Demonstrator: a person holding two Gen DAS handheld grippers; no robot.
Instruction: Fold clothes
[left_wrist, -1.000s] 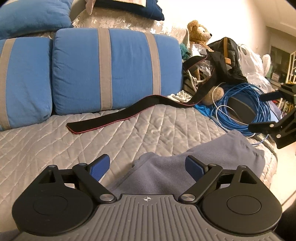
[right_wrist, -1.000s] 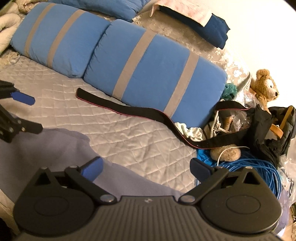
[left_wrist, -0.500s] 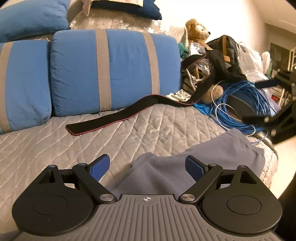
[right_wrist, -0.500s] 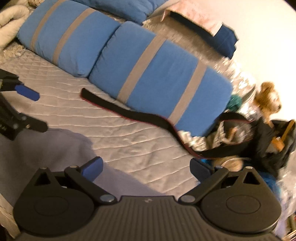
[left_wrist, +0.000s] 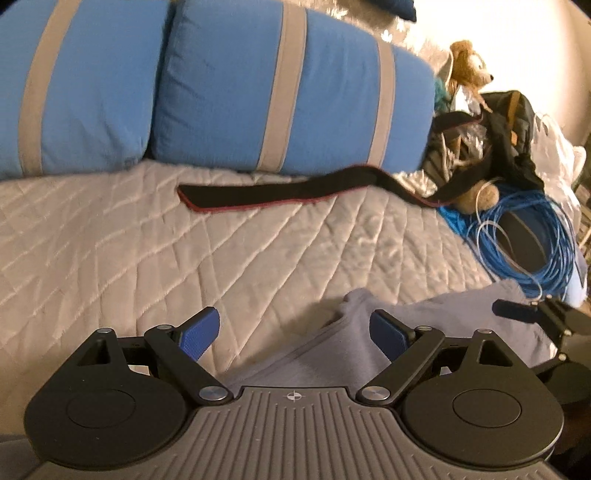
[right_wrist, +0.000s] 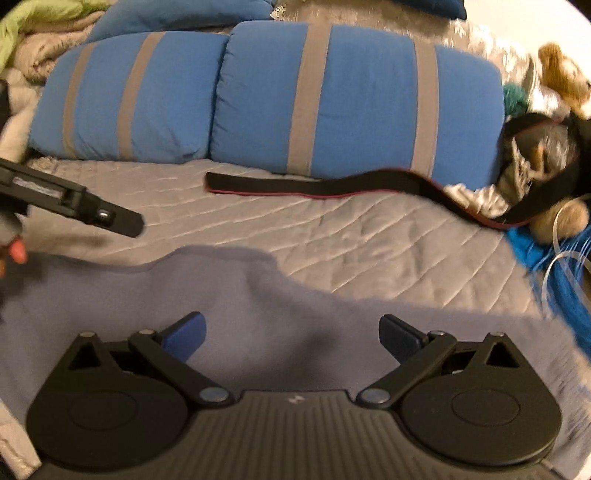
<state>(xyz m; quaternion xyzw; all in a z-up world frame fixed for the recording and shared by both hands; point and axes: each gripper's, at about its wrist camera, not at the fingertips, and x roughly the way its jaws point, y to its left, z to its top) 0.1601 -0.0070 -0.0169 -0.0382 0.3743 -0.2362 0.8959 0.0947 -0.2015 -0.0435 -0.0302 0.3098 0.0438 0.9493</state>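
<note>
A grey-blue garment (left_wrist: 332, 354) (right_wrist: 258, 314) lies spread on the quilted grey bed cover (left_wrist: 184, 251) (right_wrist: 369, 243) near the front edge. My left gripper (left_wrist: 293, 334) hovers open over the garment's left part, its blue pads apart with only cloth beneath them. My right gripper (right_wrist: 291, 334) is open too, low over the garment's middle. A finger of the right gripper (left_wrist: 517, 308) shows at the right edge of the left wrist view. A finger of the left gripper (right_wrist: 110, 218) reaches in from the left of the right wrist view.
Two blue cushions with grey stripes (left_wrist: 280, 96) (right_wrist: 332, 99) lean along the back. A long black strap (left_wrist: 280, 194) (right_wrist: 314, 184) lies before them. To the right are a coil of blue cable (left_wrist: 535, 243), a dark bag (left_wrist: 498, 140) and a teddy bear (left_wrist: 469, 66).
Both grippers have sunk closer to the bed and rolled. The right one now sits low over the garment; the left one has shifted sideways along it. Both stay open.
</note>
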